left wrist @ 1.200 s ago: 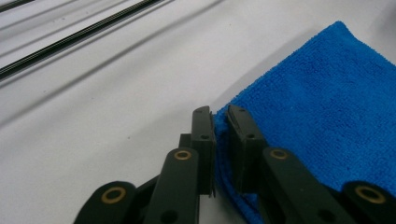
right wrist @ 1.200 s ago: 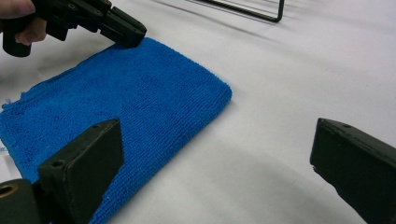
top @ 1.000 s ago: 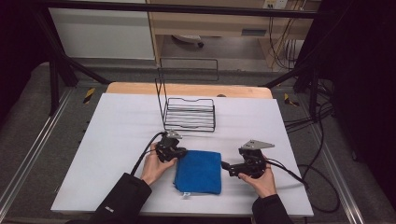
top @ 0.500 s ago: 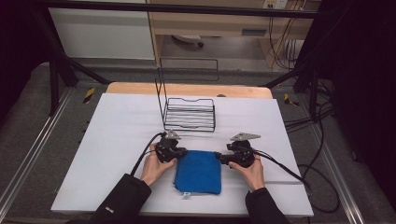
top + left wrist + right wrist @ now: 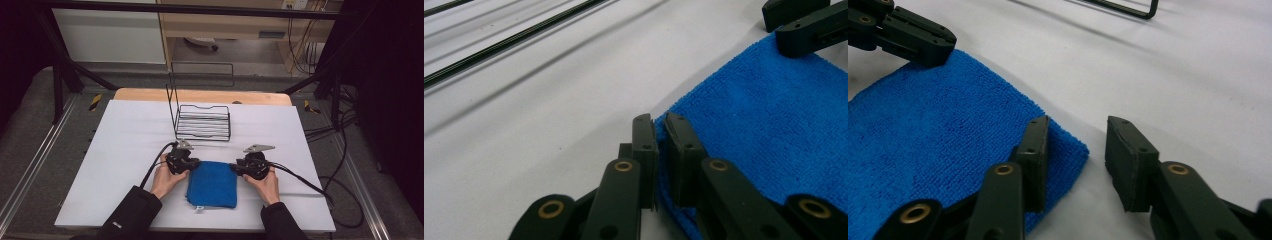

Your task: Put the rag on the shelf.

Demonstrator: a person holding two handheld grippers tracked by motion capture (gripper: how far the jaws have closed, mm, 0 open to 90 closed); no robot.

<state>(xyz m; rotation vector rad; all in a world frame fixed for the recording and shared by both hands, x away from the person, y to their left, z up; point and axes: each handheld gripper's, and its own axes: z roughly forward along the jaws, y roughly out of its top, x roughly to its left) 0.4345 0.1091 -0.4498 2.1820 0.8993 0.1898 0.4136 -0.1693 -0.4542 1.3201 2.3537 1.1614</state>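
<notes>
Cloth: a folded blue cloth (image 5: 212, 183) lay flat on the table, in the lower middle of the high view, between the two hands.
Left gripper: the left gripper (image 5: 661, 131) sat at the cloth's upper left corner in the high view; in its own view the jaws stood nearly pressed together, pinching the cloth's edge in the thin slit between them.
Left hand: it (image 5: 167, 180) rested on the table just left of the cloth, sleeve running off the bottom edge.
Right gripper: the right gripper (image 5: 1078, 137) sat at the cloth's upper right corner in the high view; its jaws had just been closing, yet a clear gap remained. In its own view one jaw lay over the corner and the other stood on bare table beside it, so the corner was between them without being squeezed.
Right hand: it (image 5: 265, 182) lay just right of the cloth, at the lower right of centre in the high view.
Rack: a black wire rack (image 5: 202, 120) stood above the cloth in the high view, well apart from it.
Table: a white top (image 5: 125, 135) with a wooden strip along its far edge.
Cables: a black cable trailed from each gripper across the table.
</notes>
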